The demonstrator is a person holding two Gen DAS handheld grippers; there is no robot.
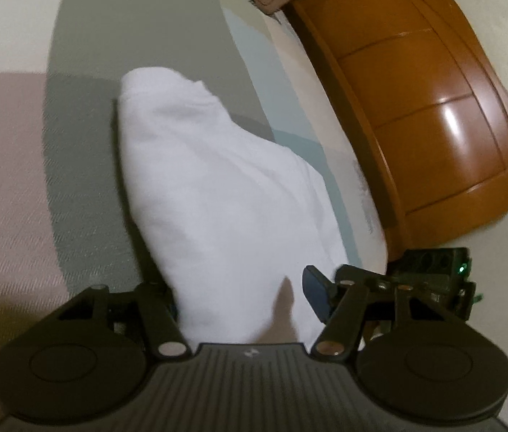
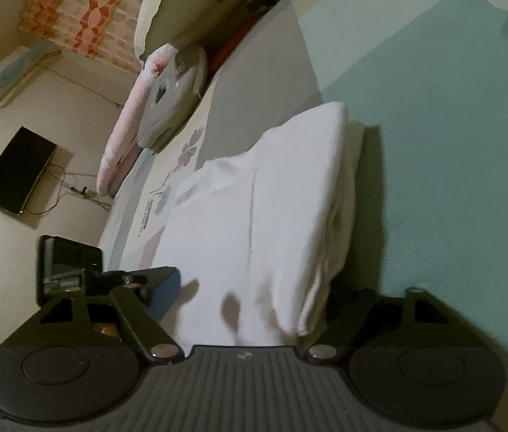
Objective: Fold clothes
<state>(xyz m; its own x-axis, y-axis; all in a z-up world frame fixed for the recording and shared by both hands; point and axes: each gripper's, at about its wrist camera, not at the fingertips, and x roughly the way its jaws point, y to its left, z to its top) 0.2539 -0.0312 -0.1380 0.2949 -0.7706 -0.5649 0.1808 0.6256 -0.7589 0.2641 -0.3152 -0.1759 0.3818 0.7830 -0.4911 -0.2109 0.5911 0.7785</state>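
Observation:
A folded white garment [image 1: 218, 180] lies on the bed and runs back between the fingers of both grippers. In the left wrist view, my left gripper [image 1: 243, 288] stands wide open around it. Its blue right pad [image 1: 317, 295] sits just beside the cloth and its left finger is hidden behind the cloth. In the right wrist view, the white garment [image 2: 261, 198] shows its stacked layers along the right edge. My right gripper [image 2: 257, 288] is also wide open, with its blue left pad [image 2: 166, 288] beside the cloth and its right finger hidden under it.
The bedsheet [image 2: 434, 126] has teal, grey and pink blocks. A wooden footboard [image 1: 434, 108] runs along the bed's edge. Pillows and a folded quilt [image 2: 167, 82] lie at the bed's far end. A wall-mounted television [image 2: 16, 169] and an air conditioner [image 2: 16, 72] are beyond.

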